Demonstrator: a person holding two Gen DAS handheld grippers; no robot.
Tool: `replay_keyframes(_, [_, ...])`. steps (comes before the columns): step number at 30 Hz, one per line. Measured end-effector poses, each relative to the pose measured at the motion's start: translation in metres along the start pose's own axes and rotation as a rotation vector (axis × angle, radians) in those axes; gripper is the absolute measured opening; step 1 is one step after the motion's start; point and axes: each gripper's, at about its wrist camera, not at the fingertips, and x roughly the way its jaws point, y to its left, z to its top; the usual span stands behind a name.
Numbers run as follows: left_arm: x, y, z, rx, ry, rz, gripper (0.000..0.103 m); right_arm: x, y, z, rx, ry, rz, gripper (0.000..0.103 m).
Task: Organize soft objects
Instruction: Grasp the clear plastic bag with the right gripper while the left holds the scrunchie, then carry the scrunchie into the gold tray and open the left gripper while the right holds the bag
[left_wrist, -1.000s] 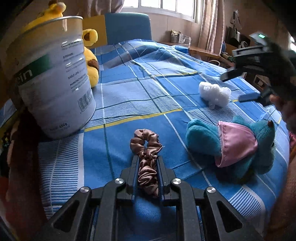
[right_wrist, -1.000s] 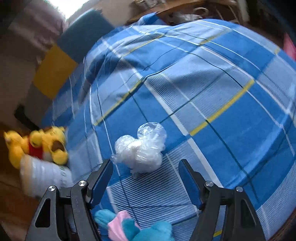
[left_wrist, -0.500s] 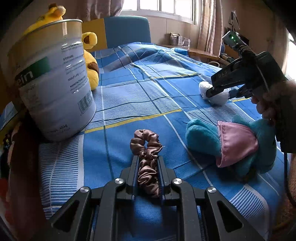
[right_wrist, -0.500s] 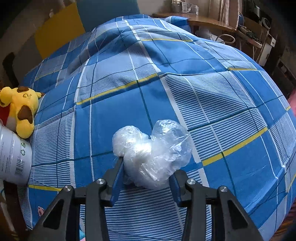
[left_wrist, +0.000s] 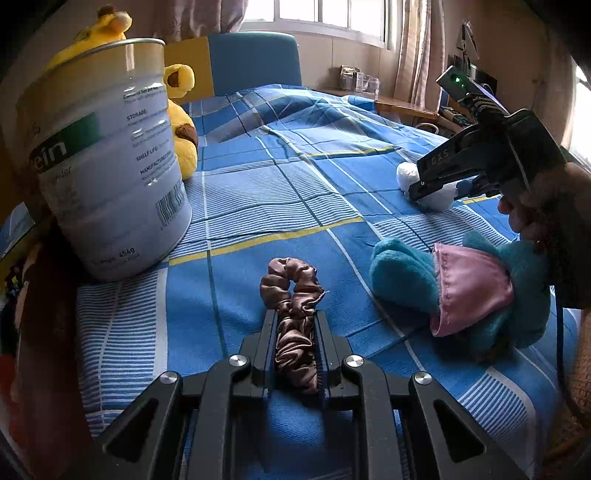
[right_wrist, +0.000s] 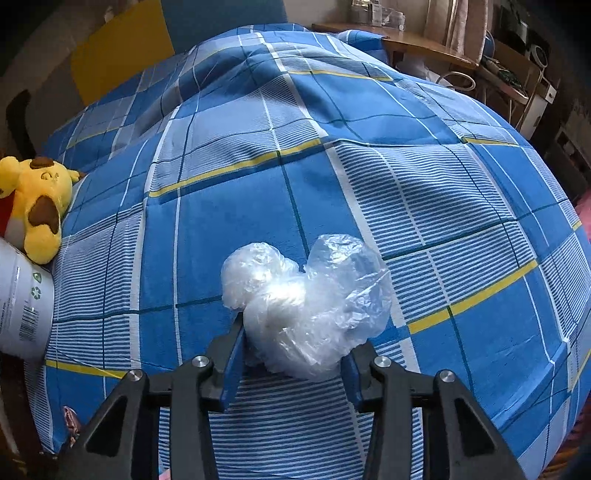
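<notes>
Left wrist view: left gripper pitched down, clamped on scrunchie; right gripper steeply down, squeezing bag.

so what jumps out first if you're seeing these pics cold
The big white tin standing on the blue plaid bedspread, with a yellow plush behind it. Then both grippers: the left gripper pinches a brown scrunchie, the right gripper grips a crumpled plastic bag.
</notes>
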Motion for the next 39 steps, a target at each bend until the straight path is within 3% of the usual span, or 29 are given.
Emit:
replay_keyframes(15, [-0.005, -0.001, 0.006, -0.004, 0.030, -0.004, 0.017, 0.002, 0.002, -0.001, -0.021, -0.016, -0.010, 0.045])
replay_keyframes(21, [-0.046, 0.004, 0.015, -0.011, -0.019, -0.021, 0.017, 0.000, 0.003, -0.003, -0.027, -0.020, -0.014, 0.045])
replay_keyframes(33, [-0.122, 0.062, 0.016, -0.151, -0.098, 0.065, 0.017, -0.001, 0.006, -0.005, -0.048, -0.026, -0.029, 0.045])
replay_keyframes(39, [-0.157, 0.117, -0.002, -0.278, -0.120, 0.136, 0.017, -0.002, 0.006, -0.006, -0.048, -0.028, -0.036, 0.045])
